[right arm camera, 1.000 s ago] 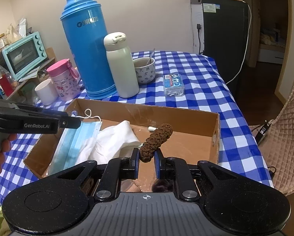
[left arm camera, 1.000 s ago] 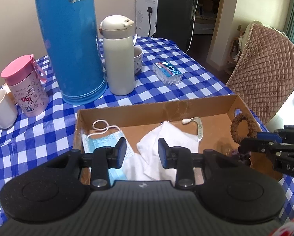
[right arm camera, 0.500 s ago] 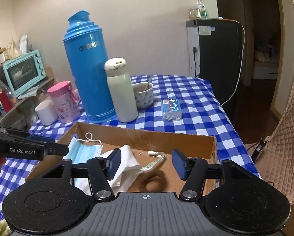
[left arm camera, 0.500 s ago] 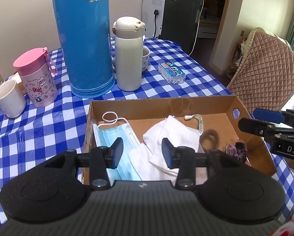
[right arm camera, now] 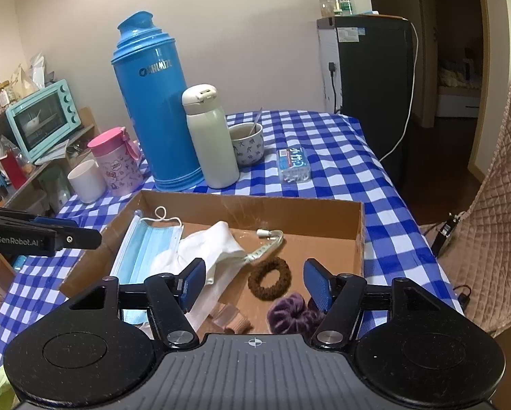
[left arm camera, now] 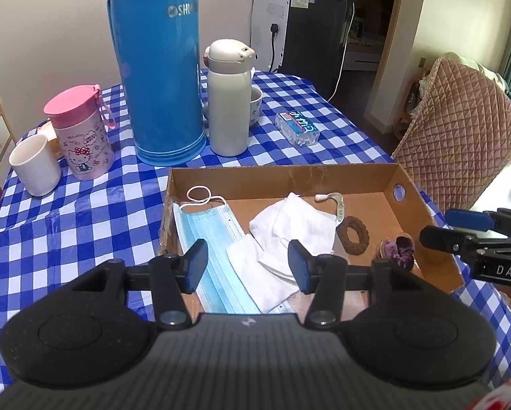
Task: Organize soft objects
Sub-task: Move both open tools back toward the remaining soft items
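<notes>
A shallow cardboard box [left arm camera: 279, 179] [right arm camera: 362, 235] lies on the checked table. Inside it are a blue face mask [left arm camera: 217, 256] [right arm camera: 142, 249], a white cloth [left arm camera: 296, 232] [right arm camera: 211, 249], a brown hair scrunchie [left arm camera: 352, 235] [right arm camera: 269, 278], a purple scrunchie [left arm camera: 397, 251] [right arm camera: 289, 314] and a measuring tape [left arm camera: 337, 203] [right arm camera: 270, 244]. My left gripper [left arm camera: 247, 266] is open and empty above the box's near edge. My right gripper [right arm camera: 255, 285] is open and empty, raised above the brown scrunchie. Each gripper shows in the other's view, the right [left arm camera: 460, 235] and the left [right arm camera: 50, 237].
Behind the box stand a tall blue thermos [left arm camera: 163, 68], a cream bottle [left arm camera: 229, 99], a cup with a spoon [right arm camera: 246, 143], a pink bottle [left arm camera: 81, 133], a white mug [left arm camera: 35, 165] and a tissue pack [left arm camera: 298, 128]. A padded chair [left arm camera: 460, 130] is at the right.
My right gripper opened and let the brown scrunchie drop into the box, then rose and drew back. My left gripper opened wider and pulled back.
</notes>
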A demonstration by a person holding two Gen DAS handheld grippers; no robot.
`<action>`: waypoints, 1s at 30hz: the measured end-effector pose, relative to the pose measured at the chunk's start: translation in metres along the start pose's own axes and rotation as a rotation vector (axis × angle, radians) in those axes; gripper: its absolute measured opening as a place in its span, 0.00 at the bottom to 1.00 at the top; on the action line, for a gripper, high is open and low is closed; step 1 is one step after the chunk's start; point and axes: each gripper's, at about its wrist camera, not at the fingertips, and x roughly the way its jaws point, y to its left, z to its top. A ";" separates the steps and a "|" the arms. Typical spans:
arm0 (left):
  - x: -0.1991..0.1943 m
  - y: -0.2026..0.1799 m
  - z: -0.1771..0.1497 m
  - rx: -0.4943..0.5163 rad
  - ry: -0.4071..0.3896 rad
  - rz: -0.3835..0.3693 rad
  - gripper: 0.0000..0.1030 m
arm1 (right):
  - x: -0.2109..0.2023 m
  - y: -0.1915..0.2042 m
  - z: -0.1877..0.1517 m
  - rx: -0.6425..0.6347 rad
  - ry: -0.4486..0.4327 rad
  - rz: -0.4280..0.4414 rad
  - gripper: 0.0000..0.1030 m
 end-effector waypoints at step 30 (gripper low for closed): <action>-0.121 0.031 -0.054 -0.066 -0.071 0.089 0.49 | -0.071 0.034 -0.040 -0.037 0.019 0.079 0.62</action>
